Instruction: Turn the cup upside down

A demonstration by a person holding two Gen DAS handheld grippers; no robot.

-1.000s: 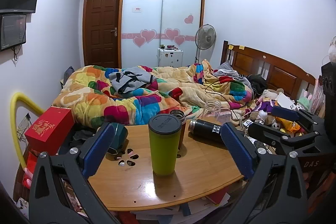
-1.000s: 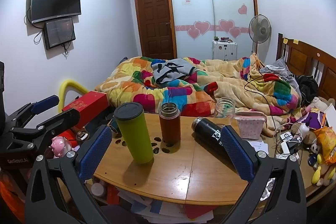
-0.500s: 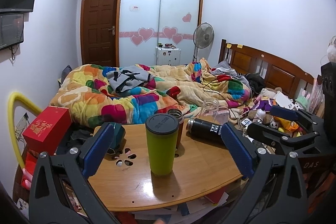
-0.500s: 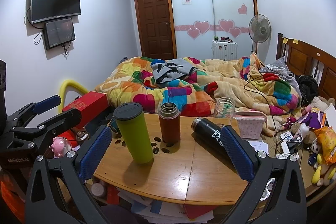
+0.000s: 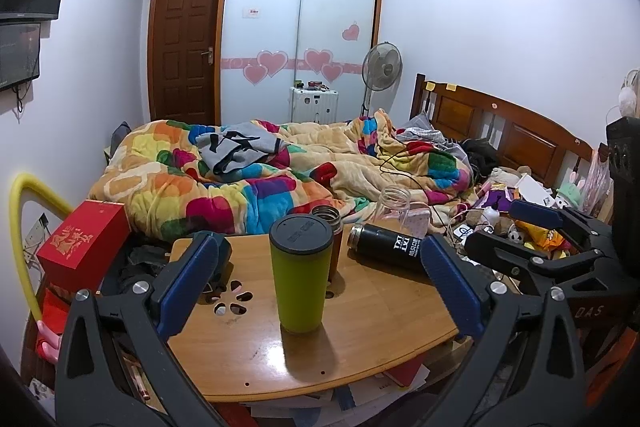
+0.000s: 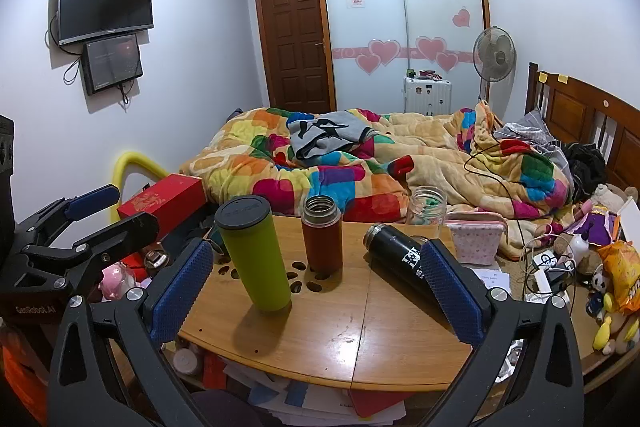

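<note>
1. Checking the wooden table (image 5: 248, 359) against the views of the past second: one table, lying ahead of and below both grippers, with nothing on it shifted.
2. Left gripper (image 5: 318, 255): fingers spread wide, holding nothing. Its view had drifted only slightly, so the cup sat a touch left of where it had been.
3. Right gripper (image 6: 316, 255): also spread wide and empty, with its view practically unchanged. Count: two grippers.
4. Green cup (image 5: 301, 279): one. It stood dead ahead of the left gripper, in line with the gap between the fingers but beyond their tips. It was ahead-left of the right gripper's centre. The dark lid end was up, so it was not inverted. Judgement: no grasp had been made over this second.
5. Other vessels beyond the cup, three: brown flask (image 6: 322, 243) upright, black flask (image 6: 400, 259) on its side, glass jar (image 6: 427, 207) upright.
6. Pink pouch (image 6: 476, 239): one, ahead-right.
</note>
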